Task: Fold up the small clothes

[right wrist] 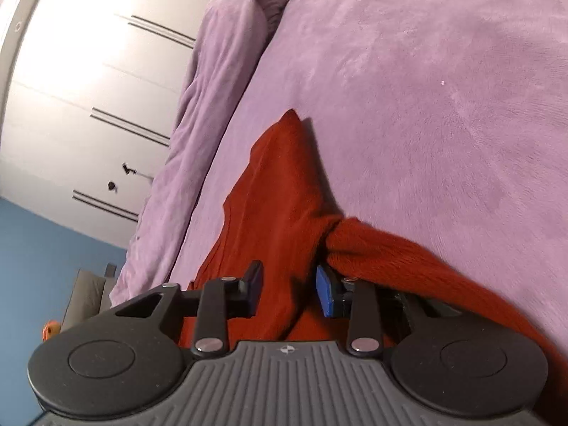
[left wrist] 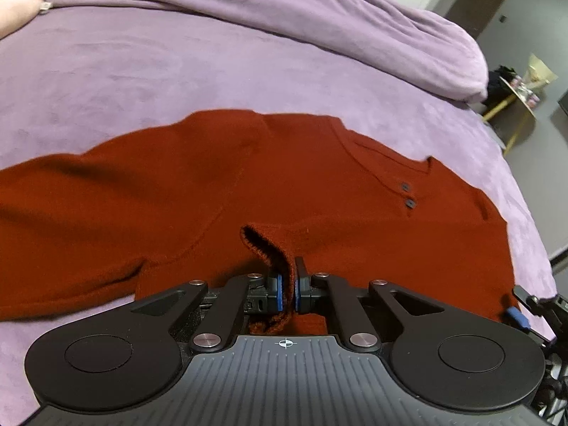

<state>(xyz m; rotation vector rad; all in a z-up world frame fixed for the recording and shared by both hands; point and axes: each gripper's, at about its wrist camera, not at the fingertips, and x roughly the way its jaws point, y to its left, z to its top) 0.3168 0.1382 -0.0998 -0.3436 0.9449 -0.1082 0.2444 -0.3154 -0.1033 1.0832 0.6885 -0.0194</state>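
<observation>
A rust-red knit sweater with two dark buttons lies spread on the purple bed cover. My left gripper is shut on a ribbed cuff of the sweater, over the sweater's body. My right gripper is open, with its blue pads apart and sweater fabric lying between them; a bunched fold drapes over its right finger. The right gripper also shows at the right edge of the left wrist view.
A rolled purple duvet lies along the far side of the bed. A small yellow-legged side table stands beyond the bed's right edge. White wardrobe doors are at the left in the right wrist view.
</observation>
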